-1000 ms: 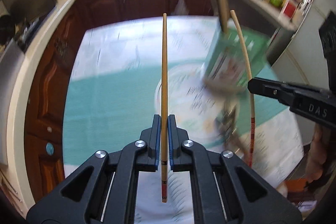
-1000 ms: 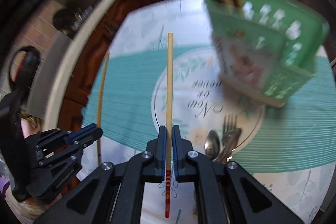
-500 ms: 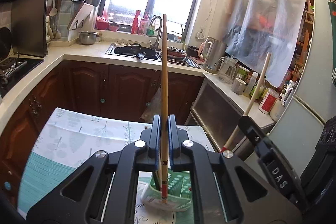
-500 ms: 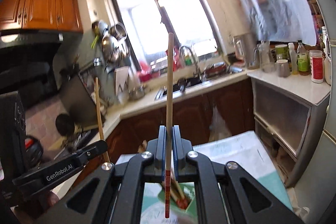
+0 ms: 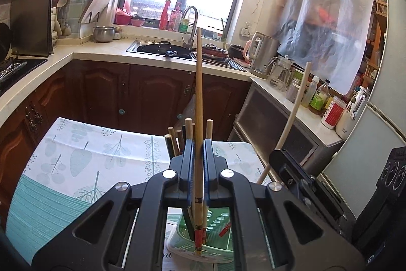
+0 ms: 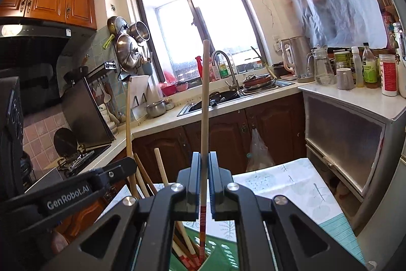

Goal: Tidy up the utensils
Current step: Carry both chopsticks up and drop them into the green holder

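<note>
My left gripper (image 5: 198,144) is shut on a wooden chopstick (image 5: 198,98) held upright, its red-banded lower end reaching into the green utensil holder (image 5: 218,225) on the table. Several chopsticks (image 5: 187,128) stand in that holder. My right gripper (image 6: 203,156) is shut on a second wooden chopstick (image 6: 205,106), also upright, its red-striped end down in the green holder (image 6: 223,255) beside other chopsticks (image 6: 159,166). The right gripper shows in the left wrist view (image 5: 286,161), with its chopstick (image 5: 294,113). The left gripper shows in the right wrist view (image 6: 121,166).
A tablecloth (image 5: 88,159) with leaf prints and a teal stripe covers the table. Dark wood cabinets (image 5: 152,93), a sink (image 5: 162,47) and a counter with a kettle (image 5: 264,55) and bottles (image 6: 368,70) lie beyond. A white fridge (image 5: 368,144) stands at the right.
Both grippers swung from pointing down at the table to upright, then lowered; the chopsticks' lower ends now sit in the green holder. Both stayed shut on their chopsticks.
</note>
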Motion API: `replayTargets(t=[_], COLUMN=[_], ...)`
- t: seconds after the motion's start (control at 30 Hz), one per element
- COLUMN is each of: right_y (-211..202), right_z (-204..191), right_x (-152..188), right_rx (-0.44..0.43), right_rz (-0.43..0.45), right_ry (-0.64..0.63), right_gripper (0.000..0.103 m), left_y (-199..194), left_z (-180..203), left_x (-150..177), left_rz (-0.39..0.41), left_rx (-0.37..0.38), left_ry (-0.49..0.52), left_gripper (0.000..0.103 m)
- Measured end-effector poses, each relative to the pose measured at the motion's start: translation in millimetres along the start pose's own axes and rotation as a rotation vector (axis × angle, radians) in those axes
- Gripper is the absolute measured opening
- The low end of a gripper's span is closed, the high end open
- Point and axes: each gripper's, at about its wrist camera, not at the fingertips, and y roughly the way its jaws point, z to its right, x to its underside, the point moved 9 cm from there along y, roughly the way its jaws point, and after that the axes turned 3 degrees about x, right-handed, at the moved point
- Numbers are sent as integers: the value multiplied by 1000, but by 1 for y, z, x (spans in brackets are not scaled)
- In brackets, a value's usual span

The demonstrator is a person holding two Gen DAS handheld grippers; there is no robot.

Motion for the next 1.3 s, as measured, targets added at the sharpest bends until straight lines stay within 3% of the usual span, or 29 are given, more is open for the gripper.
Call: replayTargets(t=[0.23,0.53,0.77,1.03,1.17,1.3], right_y=[-1,-4,5,8,8,11], right_z=[-4,-8,-10,-19,-25,-20], right_x=[12,-6,12,32,43,52], right_rx=[-17,-39,-39,-56,-63,-82], right_rz=[-21,11,-41,-85,-106,-150], right_ry=[-52,-5,-54,-160,-195,-143], right_gripper=[5,5,5,5,5,5], left_y=[1,-10,-3,-4,-14,-27], left_z=[1,1,-19,-17,-21,-30], left_x=[-6,-17,-5,14,5,-8], left_rz=[-2,24,30,61,78,130], left_rx=[51,66,62,60,88,82], left_ry=[-41,-61,-110,-68,-139,-186], left_gripper=[4,4,4,4,4,4])
